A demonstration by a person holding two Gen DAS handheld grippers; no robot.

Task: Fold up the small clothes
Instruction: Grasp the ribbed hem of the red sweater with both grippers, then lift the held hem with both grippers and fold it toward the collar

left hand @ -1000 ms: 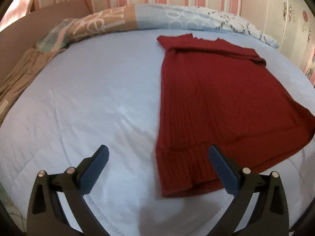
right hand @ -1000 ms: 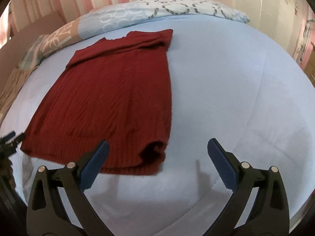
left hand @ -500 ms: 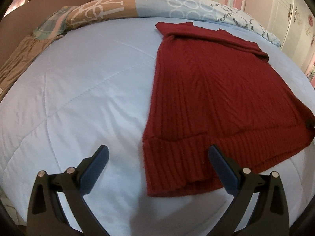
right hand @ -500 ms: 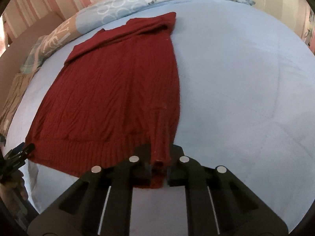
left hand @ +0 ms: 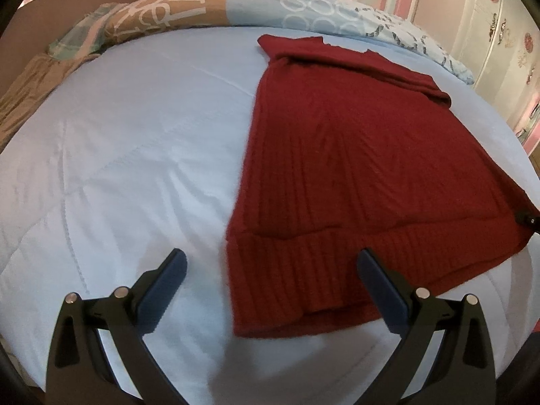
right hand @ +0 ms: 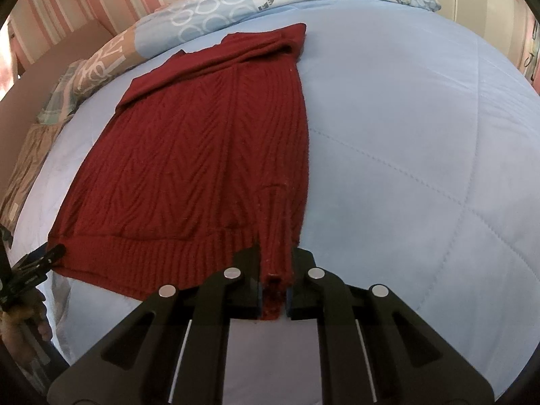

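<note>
Right gripper (right hand: 272, 298), black, two-fingered, blue-padded: jaws clamped on the near right hem corner of the dark red ribbed knit sweater (right hand: 189, 168); a second ago they stood wide apart over that corner, and half a second ago they had already closed on it. Left gripper (left hand: 270, 290): jaws spread wide above the sweater's near left hem corner, not touching it, as in both earlier frames. The sweater lies flat on the pale blue quilted bedcover (left hand: 118, 152), collar towards the patterned pillows (left hand: 303, 13), its hem now nearer the left camera.
</note>
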